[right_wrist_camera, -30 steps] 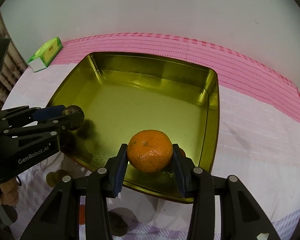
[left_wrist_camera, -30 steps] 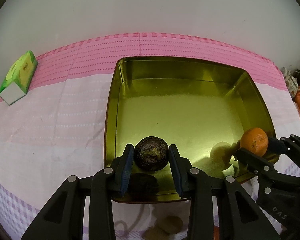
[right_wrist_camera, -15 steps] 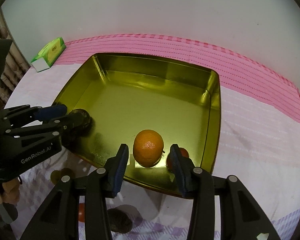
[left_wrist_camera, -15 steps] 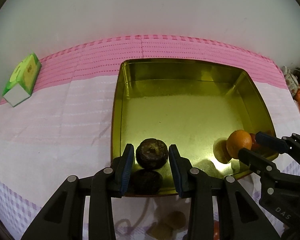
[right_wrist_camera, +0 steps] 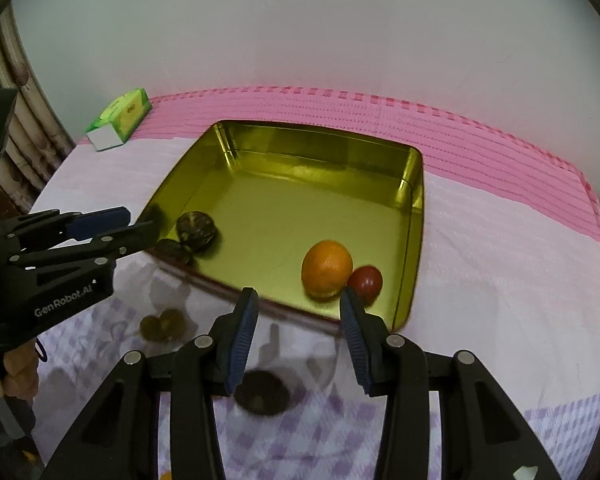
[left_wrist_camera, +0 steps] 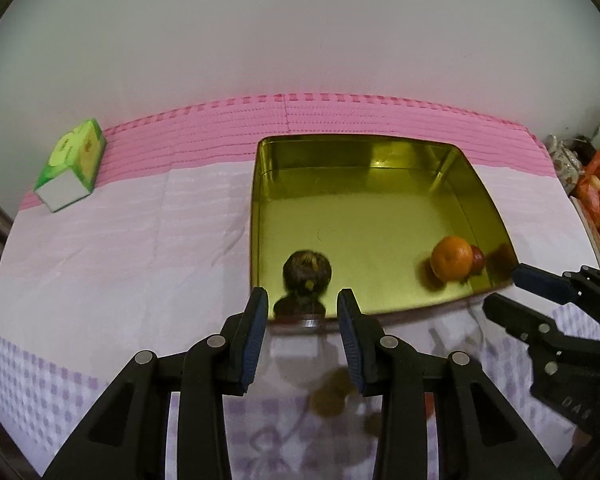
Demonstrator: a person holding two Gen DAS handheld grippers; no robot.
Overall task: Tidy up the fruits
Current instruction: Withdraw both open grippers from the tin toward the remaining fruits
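From the left gripper's camera, the left gripper (left_wrist_camera: 302,312) hangs over the near rim of the gold tin (left_wrist_camera: 256,216), its blue-padded jaws parted with nothing between them. Just beyond them a dark, wrinkled fruit (left_wrist_camera: 307,271) lies on the tin's floor in the near left corner, mirrored in the shiny wall below it. In the near right corner sits an orange (left_wrist_camera: 451,258) with a small red fruit (left_wrist_camera: 478,258) touching its right side. The right gripper (left_wrist_camera: 508,292) reaches in from the right edge, empty too; letters on its body are cut off and I cannot read them. A green tissue pack (left_wrist_camera: 74,162) lies far left on the pink and white cloth (left_wrist_camera: 120,248), its print too small to make out. From the right gripper's camera, the right gripper (right_wrist_camera: 296,312) stands open and empty over the tin's near rim (right_wrist_camera: 416,248), the orange (right_wrist_camera: 326,267) and red fruit (right_wrist_camera: 365,282) just past its tips. The dark fruit (right_wrist_camera: 196,230) rests by the left wall, close to the left gripper (right_wrist_camera: 134,222), whose side reads "GenRobot.AI". On the cloth near the camera lie a brown round fruit (right_wrist_camera: 262,392) and two small yellowish ones (right_wrist_camera: 162,324). The tissue pack (right_wrist_camera: 120,118) sits far left.
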